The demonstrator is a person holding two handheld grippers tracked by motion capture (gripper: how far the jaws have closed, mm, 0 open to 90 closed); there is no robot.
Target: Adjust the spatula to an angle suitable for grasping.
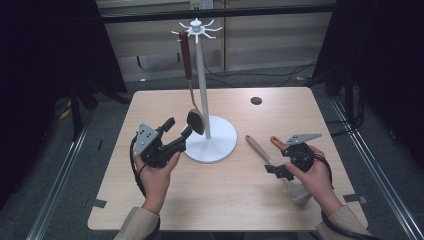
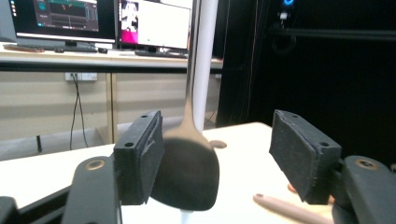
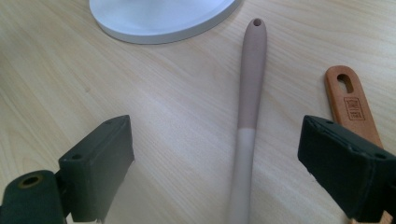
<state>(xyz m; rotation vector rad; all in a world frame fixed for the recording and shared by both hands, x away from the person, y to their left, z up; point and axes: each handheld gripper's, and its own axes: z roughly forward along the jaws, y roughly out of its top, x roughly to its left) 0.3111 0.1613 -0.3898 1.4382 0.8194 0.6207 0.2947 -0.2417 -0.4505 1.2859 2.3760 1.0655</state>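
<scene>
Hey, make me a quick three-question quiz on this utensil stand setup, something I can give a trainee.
1. True or false: the ladle hangs from the white stand.
2. What lies between the open jaws of the right hand-held gripper?
A. the pinkish utensil handle
B. the wooden-handled utensil
C. the stand's base
3. Fill in: the ladle's bowl sits between the open jaws of the ____ hand-held gripper, near one pad.

Key: 1 true; 2 A; 3 left.
</scene>
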